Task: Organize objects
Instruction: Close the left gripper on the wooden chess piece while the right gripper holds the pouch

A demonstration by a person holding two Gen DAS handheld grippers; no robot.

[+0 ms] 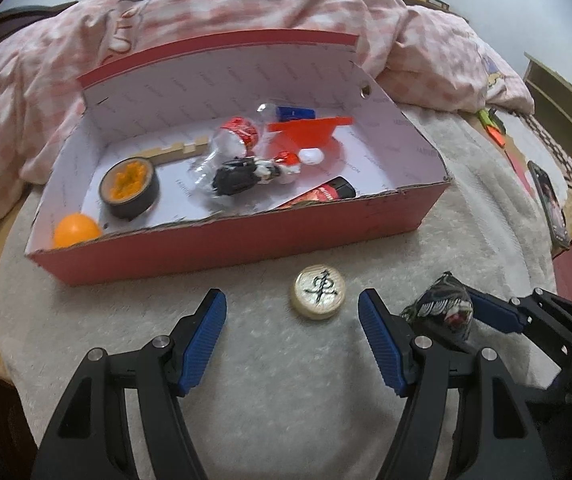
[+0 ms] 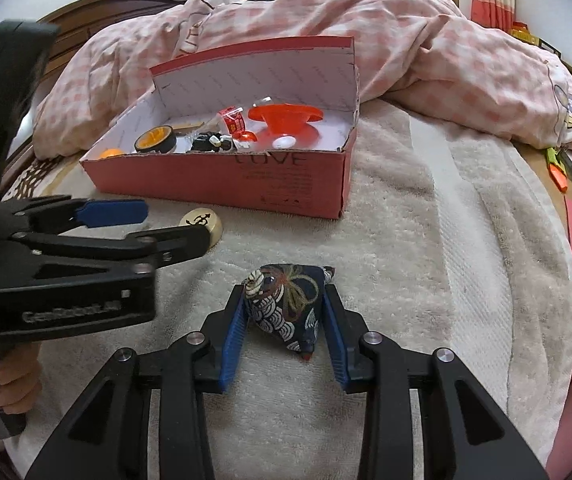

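- Left wrist view shows the bed (image 1: 286, 420), covered by a pale fleece blanket, carrying everything; a rumpled pink checked quilt (image 1: 205, 12) is heaped behind and walls off the far side.
- A red shoebox (image 1: 245, 240) sits on the blanket just in front of the quilt, its lid propped up at the back. It is evidently the collecting place: a roll of tape (image 1: 129, 188), an orange ball (image 1: 75, 230), a red plastic piece (image 1: 306, 130) and other small items already lie inside.
- The box's near wall is low and its top open, so there is free room to come in from above; the raised lid and the quilt block the back.
- The right gripper (image 2: 283, 316) brackets a small dark patterned beanbag (image 2: 286, 308) on the blanket well short of the box, its fingers at a narrow gap with the blue pads touching the fabric on both sides, so I judge it gripped or nearly so.
- The left gripper (image 1: 292, 316) hovers low with its fingers spread wide and empty, lined up towards a round chess piece (image 1: 320, 294) that lies flat between the box and the fingertips, nearer the right finger.
- The two grippers work close side by side, so lifting one at a time would avoid a knock.
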